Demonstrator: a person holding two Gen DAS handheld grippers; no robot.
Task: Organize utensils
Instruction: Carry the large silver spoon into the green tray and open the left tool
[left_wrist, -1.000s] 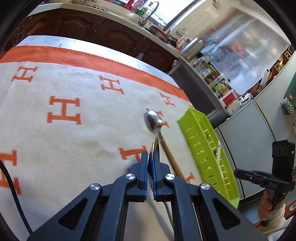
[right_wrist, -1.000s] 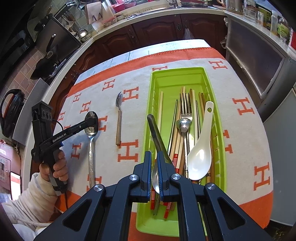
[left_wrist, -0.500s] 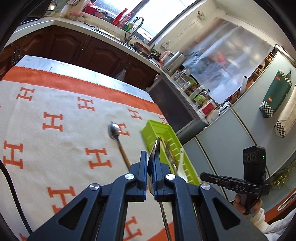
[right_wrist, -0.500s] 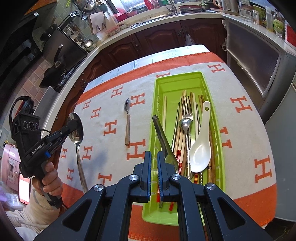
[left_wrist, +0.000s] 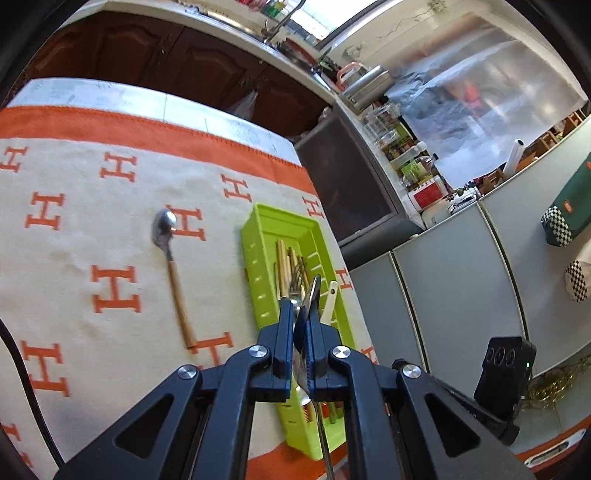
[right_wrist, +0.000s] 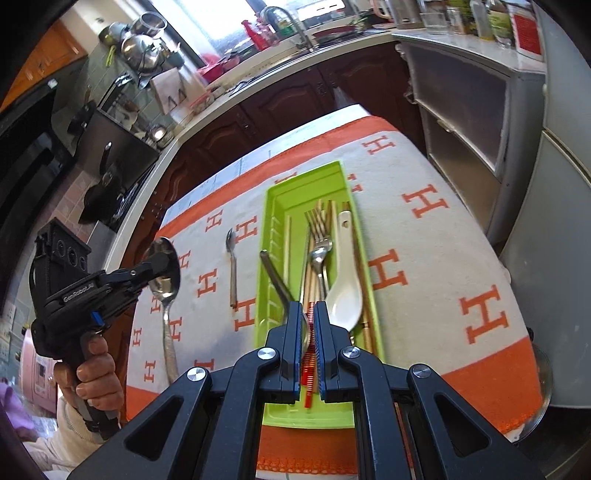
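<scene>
Utensils: wooden-handled spoon (left_wrist: 173, 273) beside green tray (left_wrist: 258, 266); left tongs (left_wrist: 303, 321) and right tongs (right_wrist: 309, 314) each clamped on a spoon.

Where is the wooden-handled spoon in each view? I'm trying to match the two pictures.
Left wrist: the wooden-handled spoon lies on the cloth left of centre, bowl farthest from the camera, left of the green tray.
Right wrist: it lies above centre-left, again just left of the tray.
Shared landmark: the green tray.
</scene>
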